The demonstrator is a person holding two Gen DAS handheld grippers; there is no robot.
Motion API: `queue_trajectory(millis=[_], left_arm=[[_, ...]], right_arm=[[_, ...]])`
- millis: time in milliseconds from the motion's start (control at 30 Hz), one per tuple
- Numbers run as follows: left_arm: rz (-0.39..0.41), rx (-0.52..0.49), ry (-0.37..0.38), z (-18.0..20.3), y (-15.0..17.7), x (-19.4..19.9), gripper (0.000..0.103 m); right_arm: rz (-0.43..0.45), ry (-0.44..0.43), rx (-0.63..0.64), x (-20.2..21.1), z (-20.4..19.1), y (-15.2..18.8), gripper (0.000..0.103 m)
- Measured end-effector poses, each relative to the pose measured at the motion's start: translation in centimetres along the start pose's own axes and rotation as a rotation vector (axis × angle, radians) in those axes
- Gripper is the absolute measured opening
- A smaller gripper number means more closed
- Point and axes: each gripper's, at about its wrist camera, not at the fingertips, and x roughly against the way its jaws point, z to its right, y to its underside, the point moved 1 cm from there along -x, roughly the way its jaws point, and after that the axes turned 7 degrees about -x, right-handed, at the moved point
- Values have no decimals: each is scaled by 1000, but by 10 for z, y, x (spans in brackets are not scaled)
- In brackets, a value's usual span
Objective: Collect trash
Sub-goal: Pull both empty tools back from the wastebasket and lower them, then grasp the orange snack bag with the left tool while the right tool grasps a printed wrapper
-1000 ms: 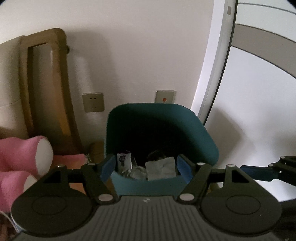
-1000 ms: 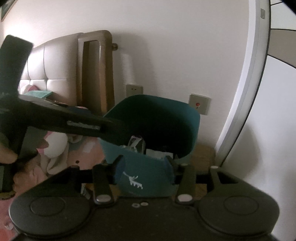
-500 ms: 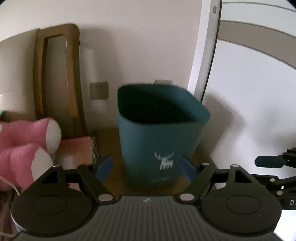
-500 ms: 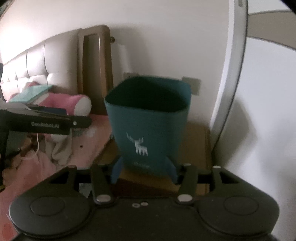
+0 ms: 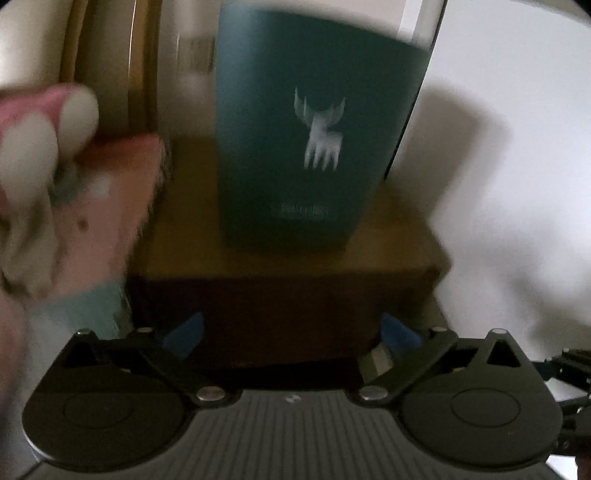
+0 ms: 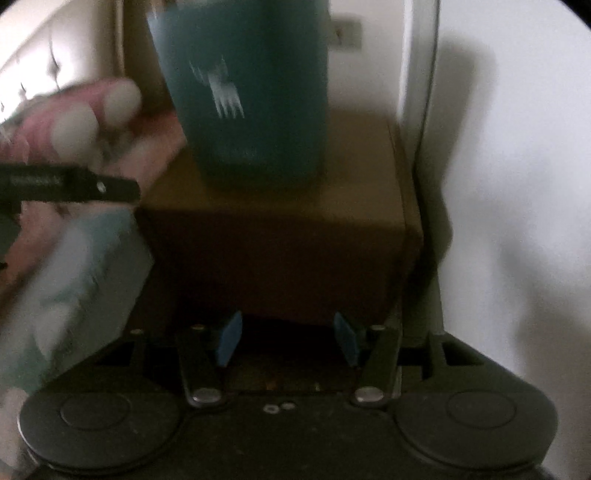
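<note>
A teal trash bin [image 5: 295, 122] with a white deer print stands upright on a brown nightstand [image 5: 388, 243], near the back of its top surface and close to the wall. Both views are blurred, so the small lettering low on the bin's front cannot be read, and its inside is hidden from this low angle.

The left gripper [image 5: 291, 330] points at the nightstand's dark front face, below the bin. Its blue fingers [image 5: 184, 332] are spread wide and opening further, with nothing between them; the bin is well apart from them, higher in the view. In the right wrist view this gripper shows as a dark bar [image 6: 70, 184] reaching in from the left edge, in front of the bedding.

The right gripper [image 6: 288, 339] also faces the nightstand's front, lower down, with the bin [image 6: 251, 92] above and a little left of its line. Its blue fingers [image 6: 231, 341] stand apart and are opening, gripping nothing. A small part of this gripper appears at the far right edge of the left wrist view [image 5: 569, 373].

Left of the nightstand lies a bed with pink bedding [image 5: 110, 192] and a pink plush toy with white ends [image 5: 48, 125]. A pale blue-green fabric [image 6: 74, 280] hangs over the bed's edge just beside the nightstand. A white wall [image 5: 517, 184] fills the right side, and a wall socket [image 6: 347, 33] sits behind the bin
</note>
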Motion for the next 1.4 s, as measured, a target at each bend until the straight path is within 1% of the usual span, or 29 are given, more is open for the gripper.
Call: queue_trajectory(millis=[100,133,233,300,467,633,733,833,1067,1200,1333,1367,1400], left_arm=[[-57,3,-14,7,40,-40,103],[-62,5,-9,9,53,-53,103],[-129,6,-28,16,99,-104,103],[-171,16,-21,20,130,-137,103],[-257,2,-45,29,200,-211,103],[-300,-18,-59,31,255,-267,103],[-319,-41,-66,31,277,-299,103],[-334,-56,-69,32,290,-329,103],[-391,-78,-52,32,304,-399,103],[-418,-123,-48,41,309,-424,103],[-444,-164,-45,46,314,-441,102],[-452,-168,-46,46,315,-444,102],[-458,-168,-43,46,316,-448,99]], right_arm=[[-45,3,-26,-39,17,35,55],[-63,3,-38,-55,23,48,55],[-99,9,-69,-97,38,81,55],[-121,7,-99,-127,48,101,55],[-159,6,-173,-198,69,137,55],[-205,2,-220,-258,84,164,55],[-238,10,-223,-291,89,179,55],[-273,17,-229,-320,93,190,55],[-334,37,-238,-378,101,204,55],[-357,45,-231,-401,100,204,55],[-370,45,-217,-417,100,207,53],[-376,49,-213,-425,102,203,52],[-383,55,-207,-429,101,203,52]])
